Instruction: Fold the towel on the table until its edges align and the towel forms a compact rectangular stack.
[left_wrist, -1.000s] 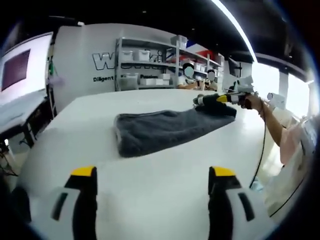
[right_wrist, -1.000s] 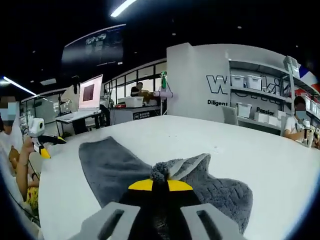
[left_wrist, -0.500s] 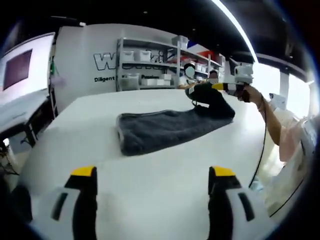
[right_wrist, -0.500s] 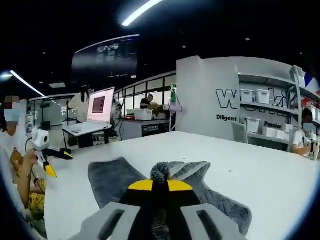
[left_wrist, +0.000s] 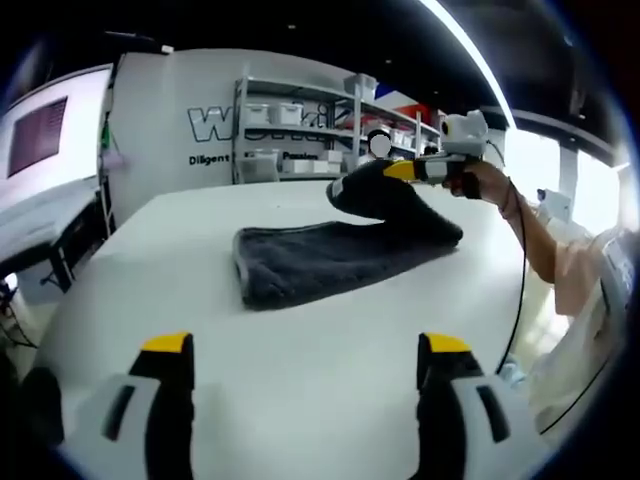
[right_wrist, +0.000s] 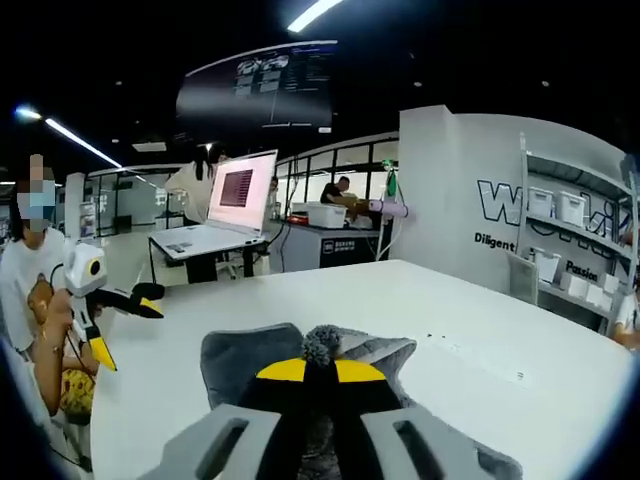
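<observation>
Left gripper view: the dark grey towel (left_wrist: 330, 258) lies near the middle of my smooth white table (left_wrist: 300, 390), plush and nubby, a long folded slab with a thick rounded edge toward me. Its far corner is lifted into a soft hump by my right tongs (left_wrist: 400, 171), whose yellow-tipped jaws are pinched together on the cloth. My left tongs (left_wrist: 305, 345) hang low over bare tabletop, jaws spread wide, holding nothing. Right gripper view: fuzzy pile bunches between the closed yellow tips.
</observation>
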